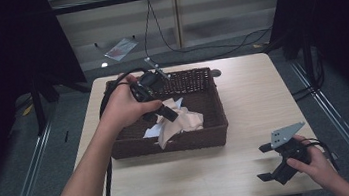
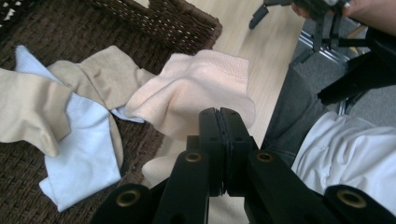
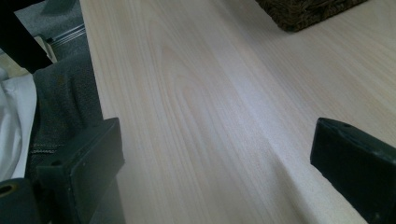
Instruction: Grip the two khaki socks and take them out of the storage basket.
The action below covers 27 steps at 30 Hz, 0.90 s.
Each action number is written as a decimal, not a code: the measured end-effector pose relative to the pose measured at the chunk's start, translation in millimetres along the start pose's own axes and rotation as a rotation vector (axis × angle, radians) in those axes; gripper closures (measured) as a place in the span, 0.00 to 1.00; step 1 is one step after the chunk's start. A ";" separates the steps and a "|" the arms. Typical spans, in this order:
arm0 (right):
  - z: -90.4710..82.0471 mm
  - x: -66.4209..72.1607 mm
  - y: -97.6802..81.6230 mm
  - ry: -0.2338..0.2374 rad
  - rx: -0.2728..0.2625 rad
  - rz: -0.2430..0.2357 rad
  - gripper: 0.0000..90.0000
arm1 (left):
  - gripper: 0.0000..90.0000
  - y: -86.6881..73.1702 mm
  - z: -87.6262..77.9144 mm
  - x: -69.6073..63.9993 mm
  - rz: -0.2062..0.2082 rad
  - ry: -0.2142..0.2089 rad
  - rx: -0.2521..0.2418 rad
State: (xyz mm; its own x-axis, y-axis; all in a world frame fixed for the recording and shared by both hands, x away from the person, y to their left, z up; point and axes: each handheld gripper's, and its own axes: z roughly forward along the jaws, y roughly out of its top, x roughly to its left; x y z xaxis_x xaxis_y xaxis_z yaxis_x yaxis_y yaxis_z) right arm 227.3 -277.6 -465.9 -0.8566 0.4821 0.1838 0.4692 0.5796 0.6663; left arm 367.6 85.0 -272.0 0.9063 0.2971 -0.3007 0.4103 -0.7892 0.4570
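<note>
Right now I'm partway through pulling socks out of the wicker basket (image 1: 216, 123) at mid-frame of the high view. My left claw (image 2: 219, 122) is clamped shut on the pale pink sock (image 2: 196, 88), which hangs above the basket's near corner. My right claw (image 1: 267, 163) waits at the lower right over the bare worktop (image 1: 182, 177), jaws standing apart with nothing between them. Next I'd judge the sock needs carrying clear of the rim. Beige socks (image 2: 28, 107) and a light blue sock (image 2: 84, 154) lie inside.
</note>
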 end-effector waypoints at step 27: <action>1.4 0.6 0.0 0.008 0.006 -0.007 0.03 | 0.99 -4.7 41.0 -27.7 0.113 -0.050 0.048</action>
State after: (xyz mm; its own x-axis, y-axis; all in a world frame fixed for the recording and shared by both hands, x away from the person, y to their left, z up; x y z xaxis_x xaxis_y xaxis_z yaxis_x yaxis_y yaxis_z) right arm 227.1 -276.4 -466.8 -0.8617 0.4725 0.1851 0.4643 0.5869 0.6633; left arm 336.4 58.4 -300.2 0.9399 0.1785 -0.2910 0.2992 -0.8414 0.4501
